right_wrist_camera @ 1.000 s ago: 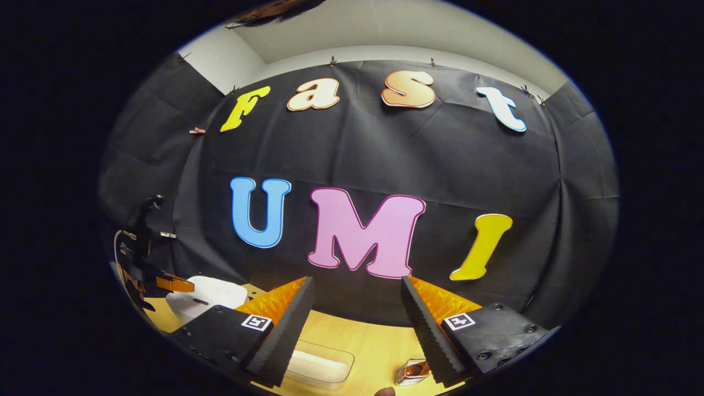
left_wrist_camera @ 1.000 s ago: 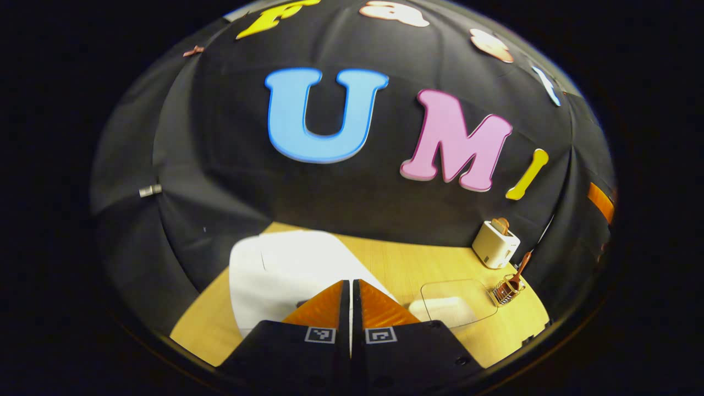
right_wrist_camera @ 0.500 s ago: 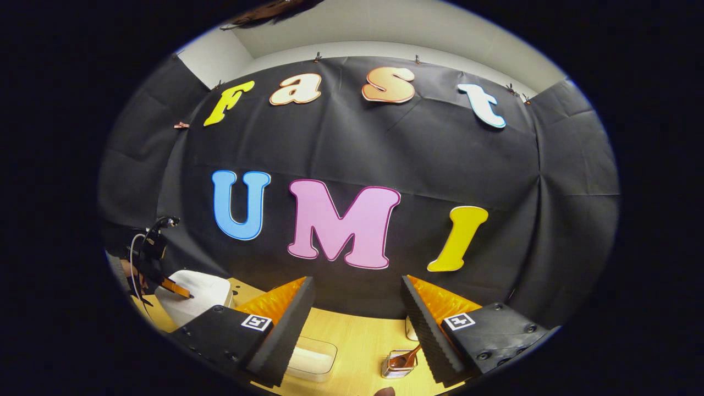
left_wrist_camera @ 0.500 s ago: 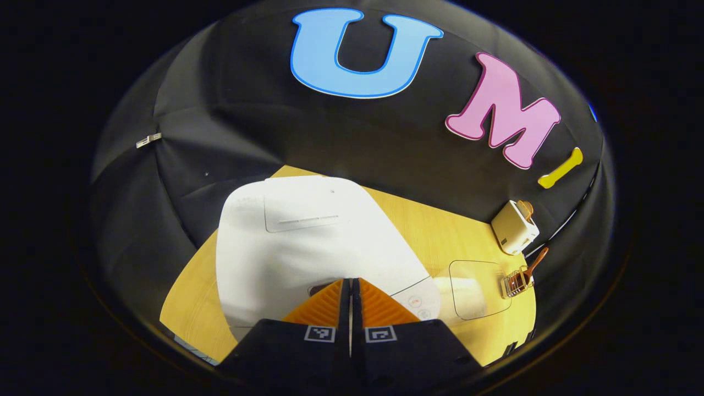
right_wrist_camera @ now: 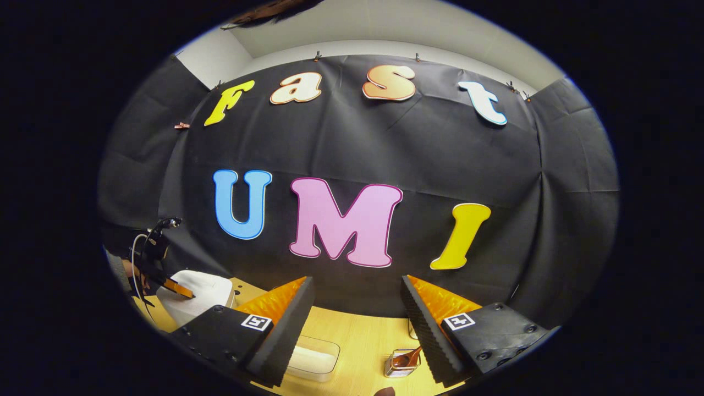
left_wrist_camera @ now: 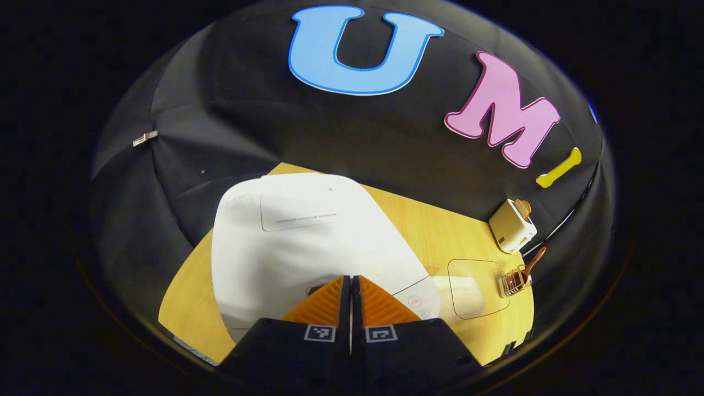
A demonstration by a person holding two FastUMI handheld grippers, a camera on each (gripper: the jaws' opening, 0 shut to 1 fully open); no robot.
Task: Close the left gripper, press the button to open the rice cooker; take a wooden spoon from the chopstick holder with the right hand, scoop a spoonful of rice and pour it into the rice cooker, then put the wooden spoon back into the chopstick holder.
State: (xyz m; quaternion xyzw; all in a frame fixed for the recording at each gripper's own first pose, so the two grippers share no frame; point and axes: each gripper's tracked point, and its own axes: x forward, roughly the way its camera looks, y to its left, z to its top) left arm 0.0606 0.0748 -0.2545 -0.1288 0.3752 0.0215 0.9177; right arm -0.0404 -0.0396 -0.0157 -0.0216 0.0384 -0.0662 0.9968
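Wooden table (left_wrist_camera: 429, 231) | left gripper (left_wrist_camera: 351, 279) clenched over rice cooker (left_wrist_camera: 286, 236) | right gripper (right_wrist_camera: 357, 308) released | wooden spoon (left_wrist_camera: 532, 264) seemingly handle-up

- One white rice cooker (left_wrist_camera: 286, 242), lid down.
- One wooden spoon (left_wrist_camera: 532, 261), standing in one wire chopstick holder (left_wrist_camera: 514, 282).
- One clear box of rice (left_wrist_camera: 473, 286).
- One toaster (left_wrist_camera: 511, 226).
- One wooden table (left_wrist_camera: 440, 236).
- Two grippers: left gripper (left_wrist_camera: 350, 283), right gripper (right_wrist_camera: 357, 324).

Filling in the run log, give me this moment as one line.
left tongs: shut, tips at rice cooker front | lid: closed | right tongs: open, empty | wooden spoon: in chopstick holder
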